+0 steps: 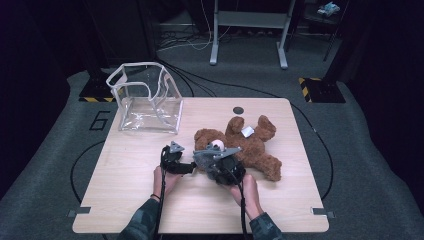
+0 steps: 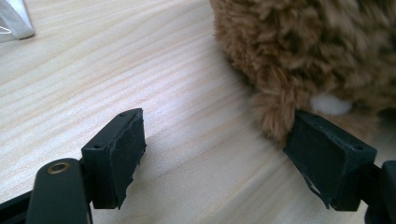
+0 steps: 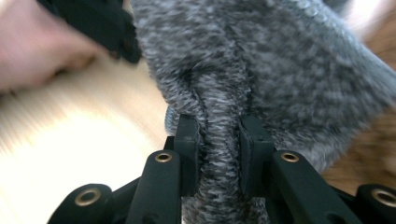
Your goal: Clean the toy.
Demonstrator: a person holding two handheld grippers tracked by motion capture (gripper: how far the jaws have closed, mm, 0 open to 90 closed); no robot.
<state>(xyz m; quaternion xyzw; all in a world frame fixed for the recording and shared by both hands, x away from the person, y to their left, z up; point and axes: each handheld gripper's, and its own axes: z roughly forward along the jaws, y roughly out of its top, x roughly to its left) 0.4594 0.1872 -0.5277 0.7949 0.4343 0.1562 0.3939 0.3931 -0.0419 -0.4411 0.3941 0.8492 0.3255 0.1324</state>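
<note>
One table [image 1: 125,200], with a brown teddy bear [image 1: 252,145] lying flat mid-table. Its long axis runs across the table, head towards the person's left. Looks like the dressing step: a grey knit piece [image 3: 280,70] sits at the bear's head, pinched tight by the right gripper [image 3: 219,135]. The left gripper [image 2: 219,140] is beside the head, jaws apart and empty. Next I'd guess it needs to grab the knit's other edge.
</note>
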